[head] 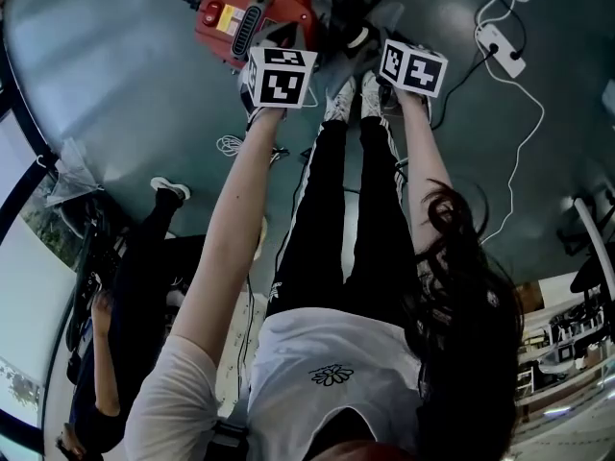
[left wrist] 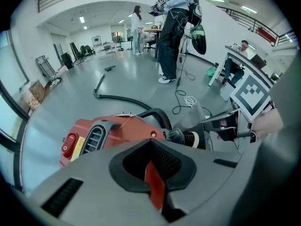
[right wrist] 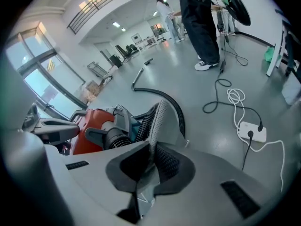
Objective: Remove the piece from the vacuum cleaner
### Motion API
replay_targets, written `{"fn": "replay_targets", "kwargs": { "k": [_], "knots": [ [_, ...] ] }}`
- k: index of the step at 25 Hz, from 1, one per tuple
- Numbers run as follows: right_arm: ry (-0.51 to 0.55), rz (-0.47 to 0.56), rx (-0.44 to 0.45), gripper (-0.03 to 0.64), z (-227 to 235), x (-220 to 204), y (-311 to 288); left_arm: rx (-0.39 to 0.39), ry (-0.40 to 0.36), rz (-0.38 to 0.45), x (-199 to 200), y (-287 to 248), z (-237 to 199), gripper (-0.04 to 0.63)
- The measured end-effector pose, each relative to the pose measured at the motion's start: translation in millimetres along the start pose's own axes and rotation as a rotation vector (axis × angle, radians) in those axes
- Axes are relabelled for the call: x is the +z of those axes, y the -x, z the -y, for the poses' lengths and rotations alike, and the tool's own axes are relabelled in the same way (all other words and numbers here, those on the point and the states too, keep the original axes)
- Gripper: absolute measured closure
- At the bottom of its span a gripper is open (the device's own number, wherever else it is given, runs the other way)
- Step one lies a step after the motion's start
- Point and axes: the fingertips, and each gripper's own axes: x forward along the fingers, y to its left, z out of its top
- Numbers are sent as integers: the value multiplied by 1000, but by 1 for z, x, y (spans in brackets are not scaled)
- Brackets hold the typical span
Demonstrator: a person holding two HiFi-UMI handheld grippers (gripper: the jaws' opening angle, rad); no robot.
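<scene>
At the red vacuum cleaner [head: 231, 12] on the floor [head: 96, 75], my left tongs [left wrist: 151, 150] pinch a red tab [left wrist: 155, 185], my right tongs [right wrist: 151, 147] the thin grey piece [right wrist: 162, 119] by its hose [right wrist: 143, 124]. That thin grip may slip if I pull askew.

Floor: smooth grey floor [right wrist: 211, 69], glossy, spreading all round the power strip [right wrist: 251, 132].
Windows: tall panes [right wrist: 44, 74] far left of the strip, bright with daylight.
Gallery: a railing [right wrist: 101, 1] runs high above and beyond the strip.
Light: lit ceiling panels [right wrist: 116, 25] deep in the hall beyond the strip.
Walls: white [left wrist: 211, 27].
Furniture: a rack [right wrist: 97, 69] far beyond-left of the strip; white desk legs [right wrist: 277, 46] beyond-right.
Cables: a white coil [right wrist: 236, 98] just beyond the strip; a black cord [right wrist: 214, 106] left of the coil.
</scene>
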Motion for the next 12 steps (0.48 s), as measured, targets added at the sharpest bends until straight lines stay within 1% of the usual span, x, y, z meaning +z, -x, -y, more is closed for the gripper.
{"fn": "replay_targets", "kwargs": {
  "k": [2, 7, 10, 12],
  "knots": [
    [-14, -10, 2, 584, 2, 2, -4, 0, 1, 0, 0, 0, -1, 592],
    [40, -60, 61, 584, 5, 7, -10, 2, 18, 6, 2, 0, 0, 592],
    [26, -71, 92, 583, 7, 5, -12, 5, 22, 8, 0, -1, -1, 592],
    [44, -80, 99, 583, 7, 6, -14, 6, 25, 10, 0, -1, -1, 592]
  ]
}}
